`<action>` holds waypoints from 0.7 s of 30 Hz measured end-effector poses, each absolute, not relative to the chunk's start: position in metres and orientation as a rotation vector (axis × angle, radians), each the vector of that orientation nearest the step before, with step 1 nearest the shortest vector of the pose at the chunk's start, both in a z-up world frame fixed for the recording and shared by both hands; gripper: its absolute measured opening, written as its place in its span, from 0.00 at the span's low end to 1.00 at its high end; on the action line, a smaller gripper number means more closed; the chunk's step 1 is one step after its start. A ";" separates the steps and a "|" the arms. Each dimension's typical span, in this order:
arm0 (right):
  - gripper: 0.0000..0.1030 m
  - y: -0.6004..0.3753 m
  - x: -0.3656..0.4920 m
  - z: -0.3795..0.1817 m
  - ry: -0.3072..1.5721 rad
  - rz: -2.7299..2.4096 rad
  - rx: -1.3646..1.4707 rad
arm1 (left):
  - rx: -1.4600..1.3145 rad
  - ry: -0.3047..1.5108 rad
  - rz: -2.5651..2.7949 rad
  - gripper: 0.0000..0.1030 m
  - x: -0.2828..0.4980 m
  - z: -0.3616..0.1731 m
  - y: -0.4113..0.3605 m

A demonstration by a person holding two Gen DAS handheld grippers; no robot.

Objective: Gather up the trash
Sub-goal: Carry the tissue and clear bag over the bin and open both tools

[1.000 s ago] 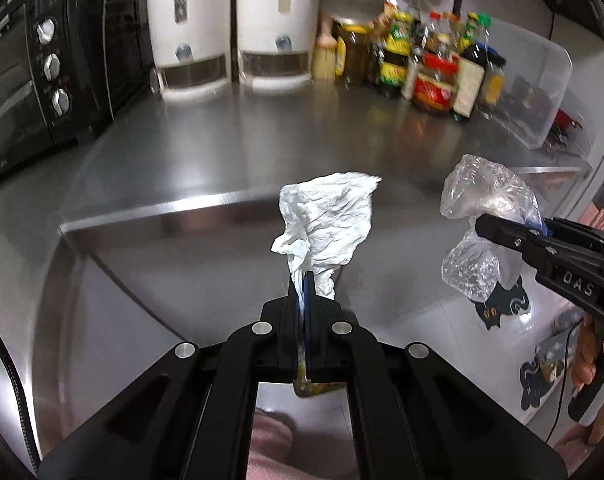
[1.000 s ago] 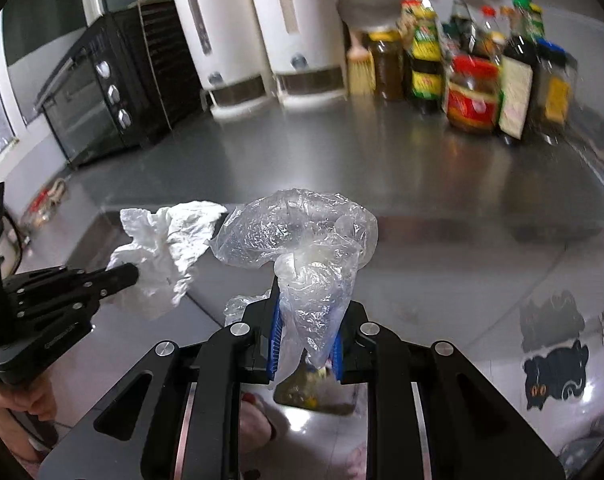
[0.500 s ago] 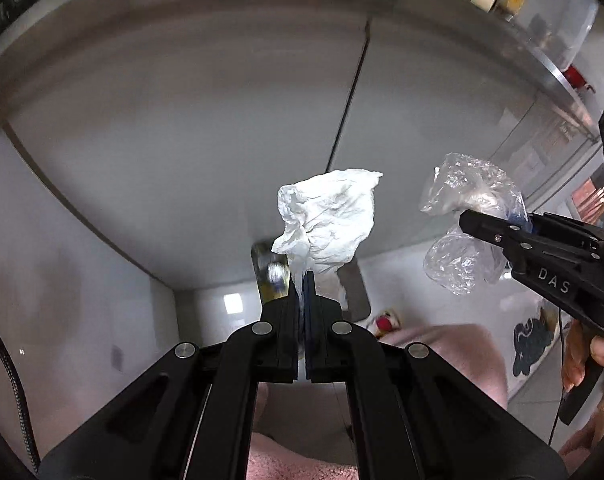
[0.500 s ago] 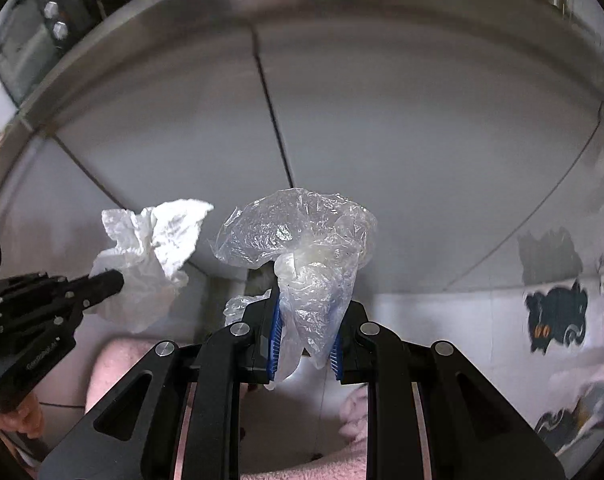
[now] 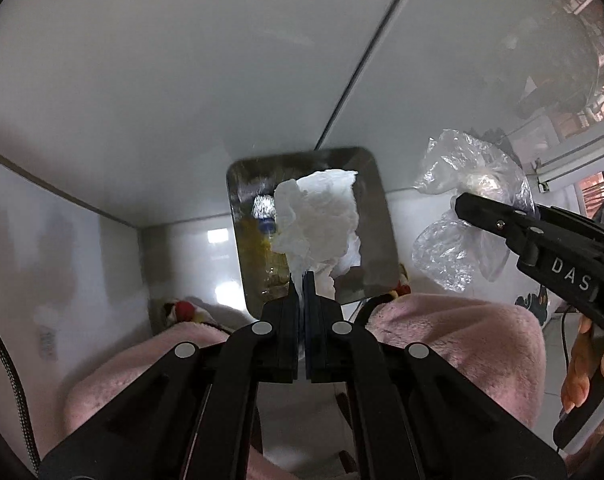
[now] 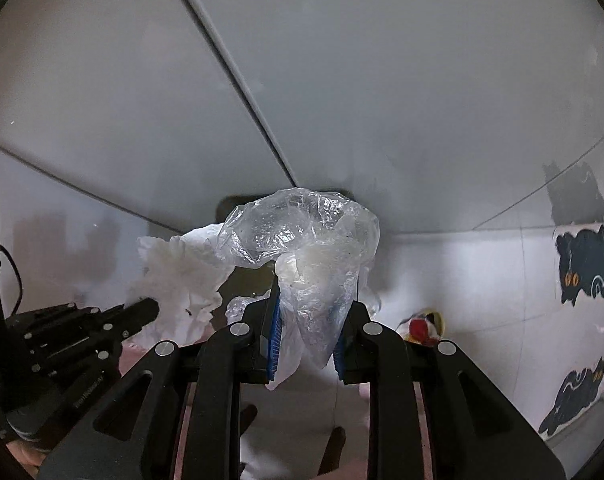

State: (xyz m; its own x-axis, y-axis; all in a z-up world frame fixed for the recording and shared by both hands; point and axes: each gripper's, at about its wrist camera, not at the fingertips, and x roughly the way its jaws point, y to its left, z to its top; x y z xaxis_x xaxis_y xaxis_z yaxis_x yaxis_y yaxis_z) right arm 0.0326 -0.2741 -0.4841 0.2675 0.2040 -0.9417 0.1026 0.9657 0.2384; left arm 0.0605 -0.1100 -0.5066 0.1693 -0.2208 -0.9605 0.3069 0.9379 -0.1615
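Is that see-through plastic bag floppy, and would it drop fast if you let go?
Probably floppy: the plastic bag crumples and sags over the right gripper. It looks thin and empty, so likely light and slow to fall. Its glossy film may slip.

White letters "DAS" on the right claw (image 5: pixel 480 216) black body

Both grippers swung down off counter, metal bin (image 5: pixel 308 228) — seemingly open — now below

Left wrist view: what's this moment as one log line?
left tool shut on tissue | right tool shut on plastic bag | bin below
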 end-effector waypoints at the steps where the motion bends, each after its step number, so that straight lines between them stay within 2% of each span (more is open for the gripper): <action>1: 0.22 -0.274 0.037 -0.493 1.323 0.068 0.279 | 0.072 1.364 -0.372 0.00 0.066 -0.515 -0.110; 11: 0.24 -0.277 0.075 -0.544 1.430 0.039 0.316 | 0.085 1.440 -0.359 0.01 0.087 -0.560 -0.124; 17: 0.42 -0.281 0.085 -0.540 1.424 0.029 0.338 | 0.086 1.443 -0.345 0.03 0.094 -0.554 -0.125; 19: 0.43 -0.286 0.087 -0.535 1.412 0.031 0.338 | 0.085 1.431 -0.341 0.08 0.095 -0.551 -0.124; 21: 0.47 -0.286 0.087 -0.528 1.396 0.031 0.337 | 0.086 1.416 -0.333 0.17 0.095 -0.543 -0.123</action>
State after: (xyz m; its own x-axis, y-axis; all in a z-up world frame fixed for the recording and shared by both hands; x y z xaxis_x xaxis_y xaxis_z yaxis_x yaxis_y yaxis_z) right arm 0.0871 -0.2861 -0.5277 0.1816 0.2188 -0.9587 0.1760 0.9520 0.2506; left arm 0.0946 -0.1232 -0.5432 0.1162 -0.1764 -0.9774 0.2780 0.9505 -0.1385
